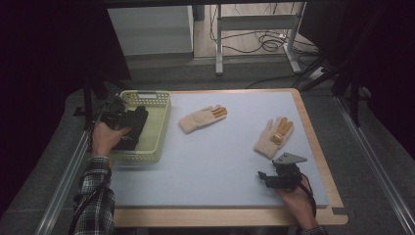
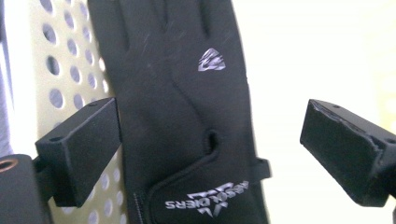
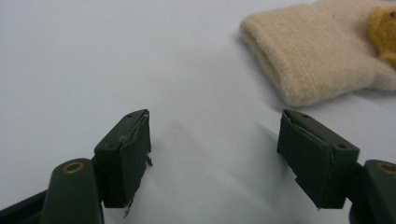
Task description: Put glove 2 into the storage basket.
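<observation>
- Left gripper (image 2: 210, 140) over the pale green basket (image 1: 159, 128), jaws spread wide, black glove (image 2: 187, 116) lying between them, pads off the fabric.
- Black glove (image 1: 134, 126) resting inside the basket, against the perforated wall (image 2: 65, 70).
- Right gripper (image 3: 215, 149) low over the blue mat (image 1: 220, 156), jaws released, nothing between.
- Cream glove (image 3: 322, 56) just ahead of the right jaws, apart from them.
- Second cream glove (image 1: 202, 117) mid-mat, between basket and the other glove.

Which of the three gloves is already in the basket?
The black glove, lying in the pale green basket; both cream gloves lie on the blue mat.
</observation>
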